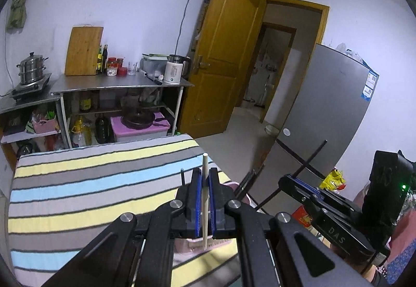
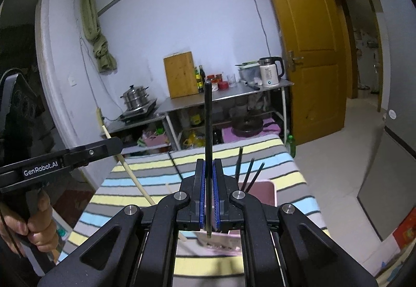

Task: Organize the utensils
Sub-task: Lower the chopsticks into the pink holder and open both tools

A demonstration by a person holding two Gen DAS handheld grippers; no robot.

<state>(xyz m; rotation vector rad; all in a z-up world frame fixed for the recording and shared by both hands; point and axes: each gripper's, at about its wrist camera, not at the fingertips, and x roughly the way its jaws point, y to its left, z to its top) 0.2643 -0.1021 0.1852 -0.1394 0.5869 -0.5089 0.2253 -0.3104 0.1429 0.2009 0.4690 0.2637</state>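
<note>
The left hand-held gripper pinches a pale chopstick standing upright; the right hand-held gripper pinches a black chopstick, also pointing up

Both grippers are matte black, the left gripper and the right gripper each with blue ribbed pads inside the fingers and round silver screws at the linkage joints. White lettering reads "GenRobot.AI" on one body and "DAS" on the other, where a small green light glows.
</note>
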